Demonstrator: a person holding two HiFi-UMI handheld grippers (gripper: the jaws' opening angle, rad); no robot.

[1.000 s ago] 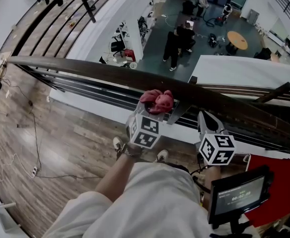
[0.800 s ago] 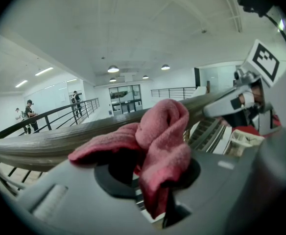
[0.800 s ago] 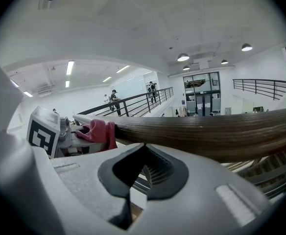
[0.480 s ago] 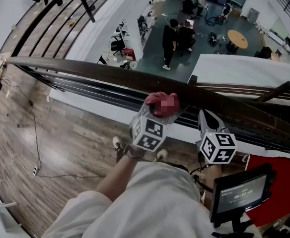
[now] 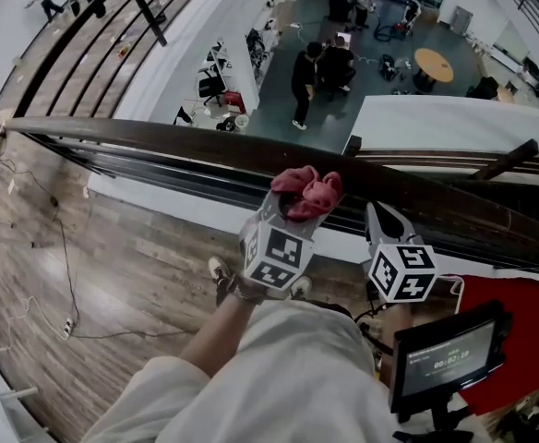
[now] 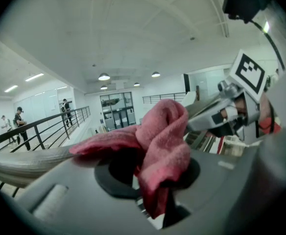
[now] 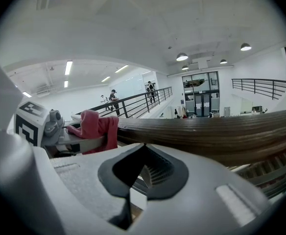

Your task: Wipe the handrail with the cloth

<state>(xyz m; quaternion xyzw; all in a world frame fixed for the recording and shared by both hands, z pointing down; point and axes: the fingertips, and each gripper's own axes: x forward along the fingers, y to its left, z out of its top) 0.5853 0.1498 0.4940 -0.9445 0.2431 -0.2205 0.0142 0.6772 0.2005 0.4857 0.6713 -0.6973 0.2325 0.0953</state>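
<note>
- Head view: the handrail (image 5: 159,138) runs across from far left to far right, dark wood above black bars. Its long left stretch lies bare, with no sign telling wiped from unwiped.
- Left hand-held gripper (image 5: 299,212) is pinching the pink cloth (image 5: 306,192). It holds the bunched cloth against the near edge and top of the rail, about midway along the visible length.
- Left gripper view: the cloth (image 6: 162,141) is caught between the jaws, with one fold trailing left over the rail.
- Right hand-held gripper (image 5: 378,218) sits just beside the cloth, close under the rail. In the right gripper view its jaws are pressed together on nothing (image 7: 142,170), with the handrail (image 7: 206,131) beyond them.
- My judgement: wiping is under way, mid-rail. How much is done cannot be read, and both the left and right stretches may need passes.
</note>
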